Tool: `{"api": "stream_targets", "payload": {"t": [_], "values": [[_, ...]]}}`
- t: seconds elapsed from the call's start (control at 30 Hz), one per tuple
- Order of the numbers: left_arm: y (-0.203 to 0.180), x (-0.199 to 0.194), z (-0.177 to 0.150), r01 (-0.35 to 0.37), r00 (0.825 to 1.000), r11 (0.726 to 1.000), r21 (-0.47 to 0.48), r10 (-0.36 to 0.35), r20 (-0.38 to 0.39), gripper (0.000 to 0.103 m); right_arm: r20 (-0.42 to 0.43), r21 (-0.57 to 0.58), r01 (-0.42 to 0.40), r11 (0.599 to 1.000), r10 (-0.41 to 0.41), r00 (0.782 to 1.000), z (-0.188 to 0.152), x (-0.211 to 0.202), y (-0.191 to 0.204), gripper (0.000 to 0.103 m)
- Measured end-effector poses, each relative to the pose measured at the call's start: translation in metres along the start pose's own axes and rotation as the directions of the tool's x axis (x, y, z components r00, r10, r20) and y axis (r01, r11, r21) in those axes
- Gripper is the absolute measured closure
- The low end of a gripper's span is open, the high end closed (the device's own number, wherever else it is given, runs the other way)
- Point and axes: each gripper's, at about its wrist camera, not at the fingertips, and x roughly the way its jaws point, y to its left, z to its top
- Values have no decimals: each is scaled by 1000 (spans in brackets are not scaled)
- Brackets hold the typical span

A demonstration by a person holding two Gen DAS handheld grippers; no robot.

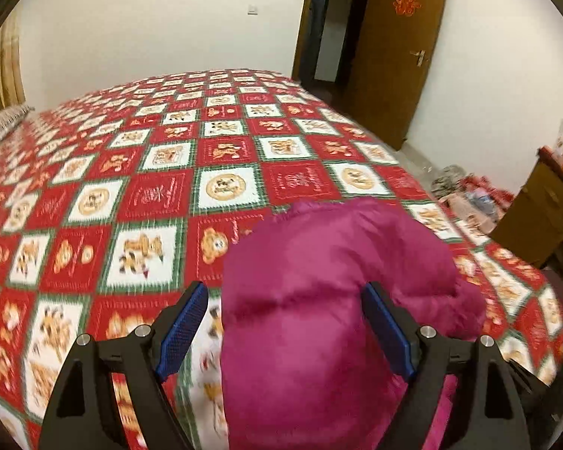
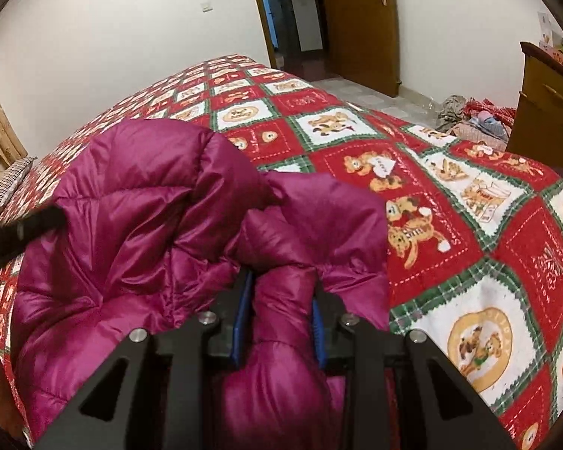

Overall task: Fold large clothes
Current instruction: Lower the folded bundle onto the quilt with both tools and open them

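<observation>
- A magenta puffer jacket point(image 2: 139, 225) is seen bunched on the near part of a bed covered by a red-and-white bear-print quilt point(image 1: 150, 195); in the right wrist view it fills the lower left and centre of the frame.
- The right gripper point(image 2: 279, 322) is closed down on a thick roll of the jacket at the bottom centre of its view — the blue pads point(image 2: 240, 322) are pressed into the padding on both sides, with only the fabric between them.
- The left gripper point(image 1: 285, 322) is held wide open at the bottom of its view; a hump of the jacket lies between the spread pads point(image 1: 184, 330), but no pinch is made, and whether either pad touches the cloth cannot be told.
- In the left wrist view the jacket is blurred, so its seams and edges cannot be read there.
- No flat, squared fold is shown anywhere: the garment is rumpled, with lobes piled on each other.
- The task is judged to be at an early stage — spreading, aligning and the folds themselves appear to be left.
- A wooden door point(image 1: 394, 56) is seen at the upper right, well apart from the bed's near part.
</observation>
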Motion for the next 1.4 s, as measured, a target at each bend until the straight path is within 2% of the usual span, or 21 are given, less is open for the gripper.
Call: {"api": "stream_targets", "payload": {"t": [0.13, 0.33, 0.5, 0.57, 0.67, 0.77, 0.83, 0.97, 1.07, 1.23, 1.4], "values": [[-7, 40, -8, -17, 996, 1000, -2, 16, -91, 18, 2, 1, -2, 1000, 2, 1000, 0, 1, 0, 71], [-14, 50, -11, -46, 994, 999, 21, 48, -102, 17, -1, 30, -32, 999, 32, 999, 2, 3, -6, 71], [-14, 45, -14, -53, 994, 998, 45, 57, -93, 17, -39, -35, -28, 999, 27, 999, 13, -9, -2, 71], [-15, 45, -14, -58, 994, 997, 47, 62, -91, 17, -6, -13, -64, 998, 64, 998, 24, -27, -6, 71], [-18, 45, -14, -72, 993, 996, 60, 77, -86, 17, 48, -18, -65, 998, 65, 997, 42, -38, -1, 69], [-17, 46, -13, -67, 993, 996, 53, 72, -90, 17, -21, -30, -67, 997, 67, 998, 48, -8, 11, 69], [-16, 46, -12, -61, 993, 997, 38, 65, -95, 17, -59, -45, -26, 999, 23, 998, 42, 17, 14, 69], [-18, 49, -12, -78, 992, 996, 42, 81, -91, 16, -26, 24, -57, 998, 58, 998, 33, 31, 1, 68], [-20, 47, -13, -95, 991, 994, 60, 100, -84, 15, -19, 13, -45, 999, 46, 999, 32, 29, 2, 68], [-6, 25, -12, -8, 991, 999, 51, 14, -131, 15, -26, 8, -30, 1000, 30, 999, 29, 12, 0, 66], [1, -27, -29, 27, 996, 994, 102, -18, -89, 15, 68, -42, -27, 999, 30, 997, 13, -47, -4, 64]]}}
